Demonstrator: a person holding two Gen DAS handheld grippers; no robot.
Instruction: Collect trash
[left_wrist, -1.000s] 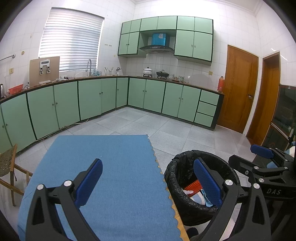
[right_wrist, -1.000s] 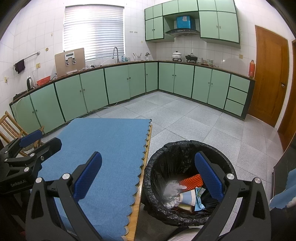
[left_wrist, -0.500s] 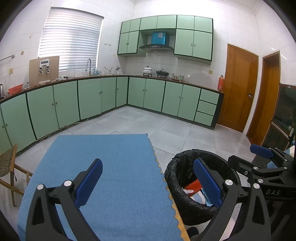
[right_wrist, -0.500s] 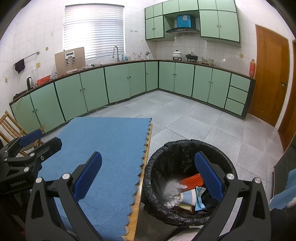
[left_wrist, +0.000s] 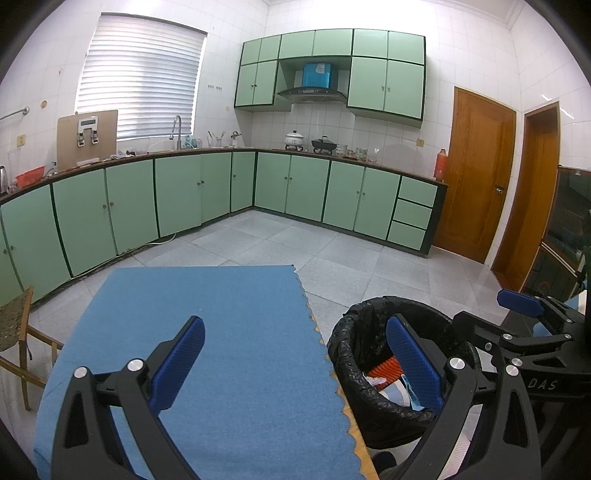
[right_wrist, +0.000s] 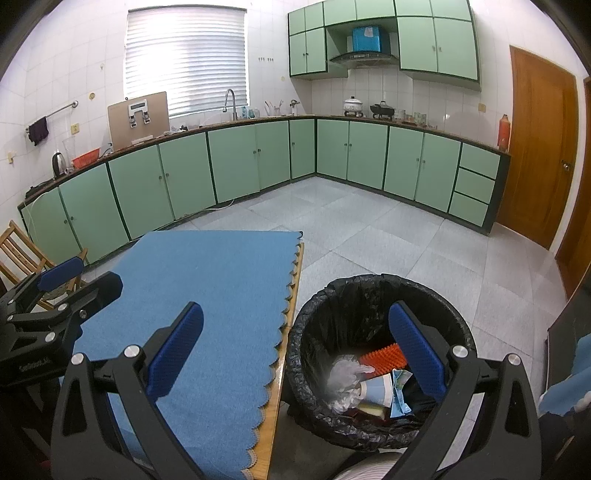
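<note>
Your left tool (left_wrist: 295, 356) is spread wide, nothing between its blue-padded fingers (left_wrist: 177, 365); it hangs over the desk with the blue scalloped-edge cloth (left_wrist: 207, 332). Your right tool (right_wrist: 295, 349) is likewise released and empty, held partly over the round bin lined with a black plastic bag (right_wrist: 376, 291), its right finger above the bin's opening.

The bin stands on the grey tiled floor (right_wrist: 369, 229), just beside the cloth-covered desk's right edge. Inside the bin: an orange ridged piece (right_wrist: 382, 360), a crumpled clear plastic wrap (right_wrist: 345, 374) to its left, a blue-and-white paper cup lying on its side (right_wrist: 376, 391) below it, and a yellow sponge-like piece (right_wrist: 371, 408) at the near wall. The cloth carries no loose items in either view.

A wooden folding chair (right_wrist: 18, 251) stands left of the desk, well apart from the bin.
</note>
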